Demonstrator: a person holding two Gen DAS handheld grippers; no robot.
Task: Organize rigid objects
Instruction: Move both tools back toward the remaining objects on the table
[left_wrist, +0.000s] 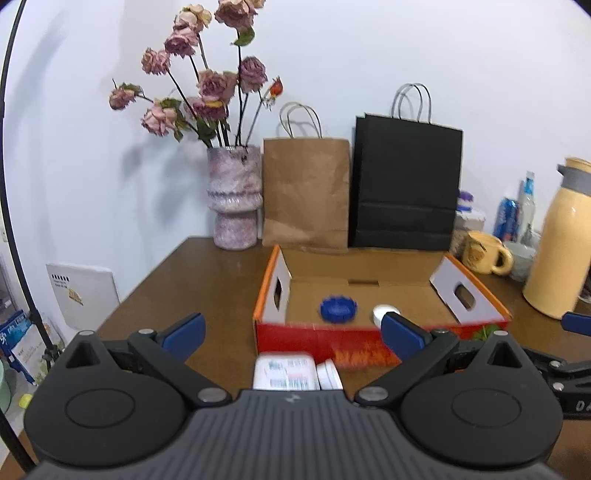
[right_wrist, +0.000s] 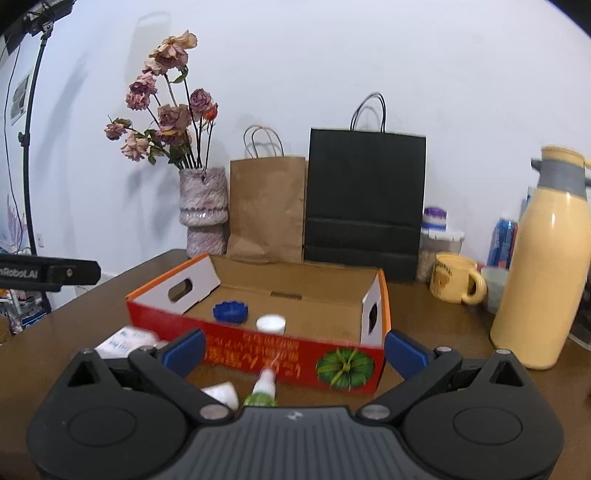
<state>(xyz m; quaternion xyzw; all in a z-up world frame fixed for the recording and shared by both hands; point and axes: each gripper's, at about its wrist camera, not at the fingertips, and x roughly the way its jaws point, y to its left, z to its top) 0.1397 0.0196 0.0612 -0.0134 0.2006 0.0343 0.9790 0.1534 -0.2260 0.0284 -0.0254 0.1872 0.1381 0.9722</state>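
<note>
The small green-and-white bottle (right_wrist: 264, 387) lies on its side on the tabletop (right_wrist: 443, 332), just in front of my right tongs (right_wrist: 293, 350), at about 6 o'clock from the box (right_wrist: 258, 354). Its long axis runs from my near side toward 1 o'clock, nozzle end toward the red wall of the box and nearly touching it; the green base is partly hidden under the tongs' body. I judge the right hand the nearer one for it, since the bottle sits almost on that camera's centre line, between the two blue fingers (right_wrist: 184, 350).

At about 9 o'clock from the bottle lies a white cap-like piece (right_wrist: 221, 393), blurred, and further toward 10 o'clock a white labelled packet (right_wrist: 122, 341). In the left view that white packet (left_wrist: 286, 373) lies straight ahead of my left tongs (left_wrist: 293, 332), with another white piece (left_wrist: 330, 373) touching or just beside it at 3 o'clock. So the left hand is nearer the packet.

Inside the box a blue cap (right_wrist: 231, 312) and a white cap (right_wrist: 271, 324) already rest on the cardboard floor, near each other but apart.

Both tongs stand wide and grip nothing.

To take the bottle I would want the fingers across its short width, which the present heading roughly allows. The frames are motion-blurred, so fine detail is uncertain.

Beyond the box stand a vase (right_wrist: 203, 210), a brown bag (right_wrist: 267, 210), a black bag (right_wrist: 365, 199), a mug (right_wrist: 456, 282) and a cream flask (right_wrist: 543, 266).
</note>
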